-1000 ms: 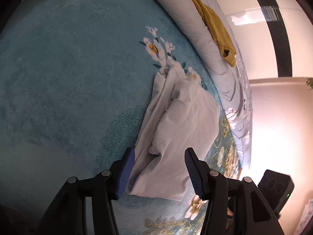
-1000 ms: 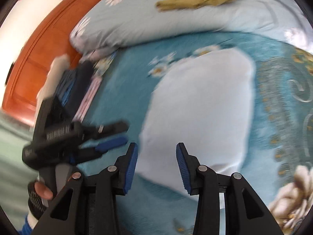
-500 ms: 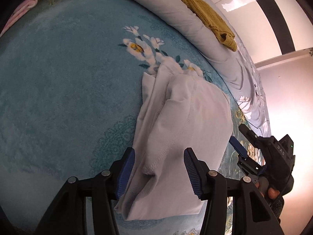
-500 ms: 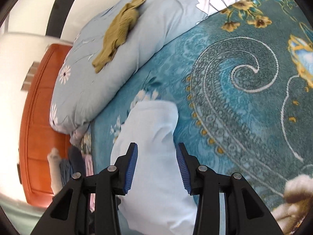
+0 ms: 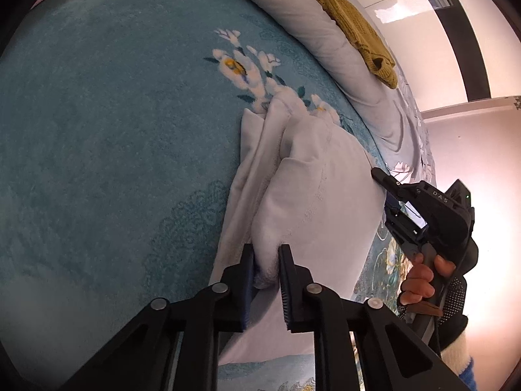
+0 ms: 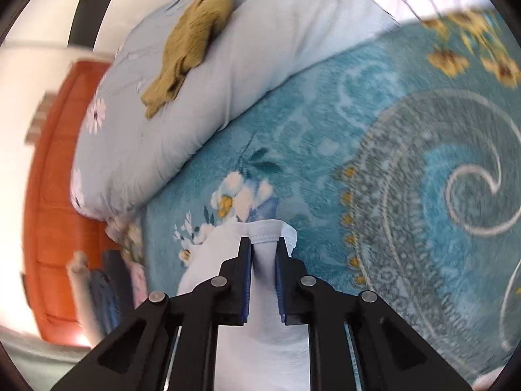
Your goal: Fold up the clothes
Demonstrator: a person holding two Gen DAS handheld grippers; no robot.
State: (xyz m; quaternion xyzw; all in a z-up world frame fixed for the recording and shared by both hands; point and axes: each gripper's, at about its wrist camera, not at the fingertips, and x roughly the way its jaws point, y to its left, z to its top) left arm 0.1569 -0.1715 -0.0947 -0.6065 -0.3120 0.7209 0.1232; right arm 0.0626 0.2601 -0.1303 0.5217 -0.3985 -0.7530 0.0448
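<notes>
A white garment (image 5: 309,202), partly folded, lies on a teal flowered blanket (image 5: 114,130). My left gripper (image 5: 266,268) is shut on a bunched fold at the garment's near edge. My right gripper (image 6: 263,257) is shut on the garment's stitched edge (image 6: 265,233), seen in the right wrist view. The right gripper also shows in the left wrist view (image 5: 423,215), held in a hand at the garment's right edge.
A pale blue pillow (image 6: 260,49) lies along the far side of the bed with a mustard knitted garment (image 6: 192,39) on it; both also show in the left wrist view (image 5: 355,22). An orange wooden door (image 6: 55,211) stands at the left.
Both grippers were open and have closed on the white garment. The right gripper moved in to the garment's right edge.
</notes>
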